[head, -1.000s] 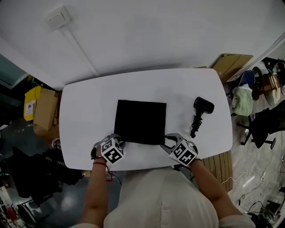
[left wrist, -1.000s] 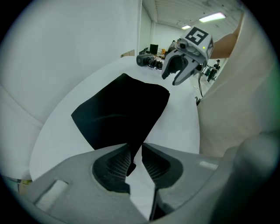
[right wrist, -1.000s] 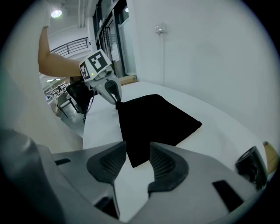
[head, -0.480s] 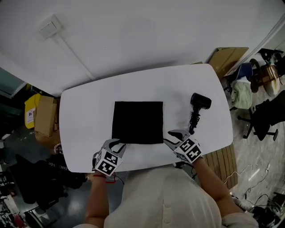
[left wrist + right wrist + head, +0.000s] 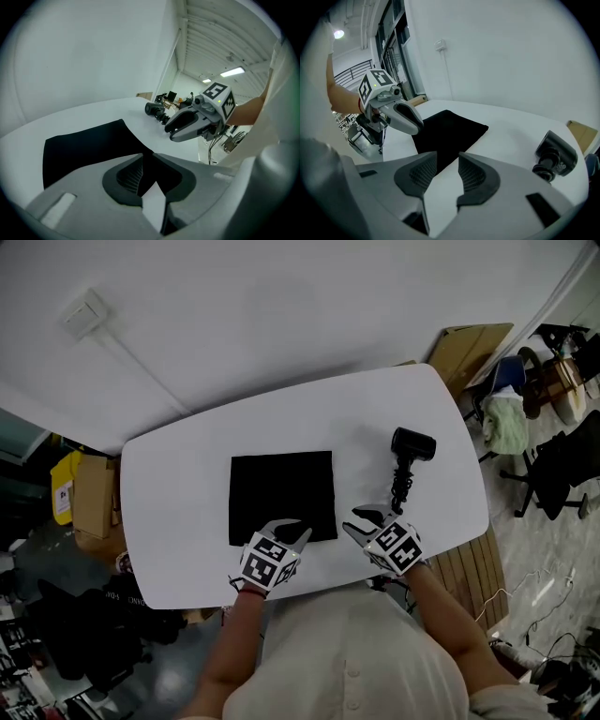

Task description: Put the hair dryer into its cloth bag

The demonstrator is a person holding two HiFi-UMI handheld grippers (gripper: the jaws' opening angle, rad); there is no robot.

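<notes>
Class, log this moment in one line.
bag flat | dryer beside it | left gripper, right gripper by bag edge, jaws closing, empty

Pretty plain room tbh. A big white wall (image 5: 281, 315) fills the top of the head view, with a small switch box (image 5: 82, 313) upper left and a thin conduit (image 5: 141, 371) running down from it. The rounded white counter (image 5: 178, 474) sits mid-frame. At the left edge there are cardboard boxes (image 5: 89, 507) and something yellow (image 5: 62, 486). Upper right has flat cardboard (image 5: 469, 345), a black office chair (image 5: 562, 474) and a pale cloth (image 5: 508, 423). Lower right is shiny grey floor (image 5: 534, 559) with cables (image 5: 553, 652). The left gripper view shows strip lights (image 5: 232, 71) on a ribbed ceiling (image 5: 220, 42). The right gripper view shows tall windows (image 5: 391, 42) upper left.
</notes>
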